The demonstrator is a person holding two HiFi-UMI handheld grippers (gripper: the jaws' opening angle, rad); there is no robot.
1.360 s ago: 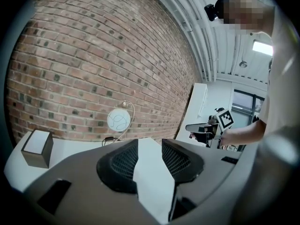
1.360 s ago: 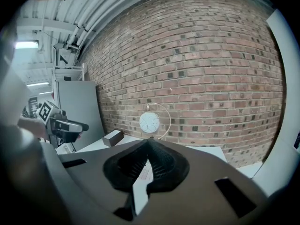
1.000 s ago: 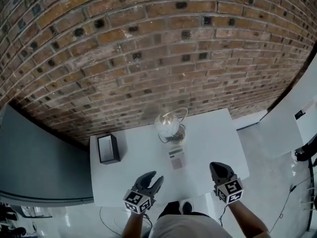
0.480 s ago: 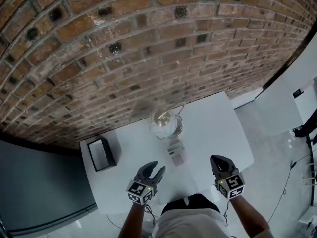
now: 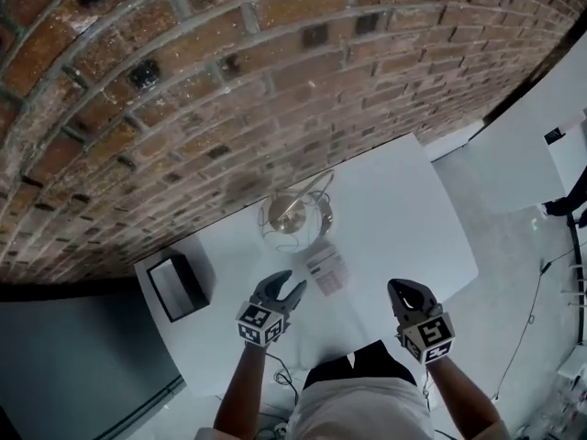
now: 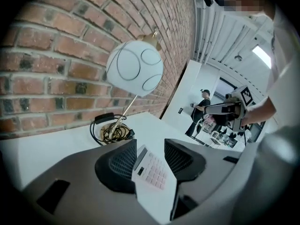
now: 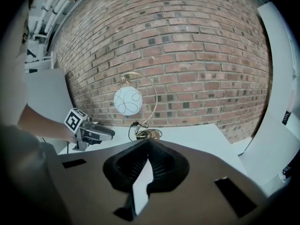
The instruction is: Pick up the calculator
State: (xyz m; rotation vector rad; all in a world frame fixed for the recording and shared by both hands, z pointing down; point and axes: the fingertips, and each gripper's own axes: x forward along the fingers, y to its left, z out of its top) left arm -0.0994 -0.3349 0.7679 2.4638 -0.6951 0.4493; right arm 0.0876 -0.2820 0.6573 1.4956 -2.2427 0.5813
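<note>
No legible text or numbers.

Left gripper [image 5: 288,285]: jaws apart, just been opening, nothing clamped between them, nose tilted slightly down. Right gripper [image 5: 404,290]: jaw tips closed together, empty. Left forearm [image 5: 240,388] and right forearm [image 5: 461,403] bare, reaching forward.

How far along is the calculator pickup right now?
Done: nothing lifted; the calculator lies flat on the table. In hand: the left hand-held gripper, jaws just opening and empty, lines up on it, short of touching. The right hand-held gripper is shut, idle. Left: reach, close, lift.
</note>
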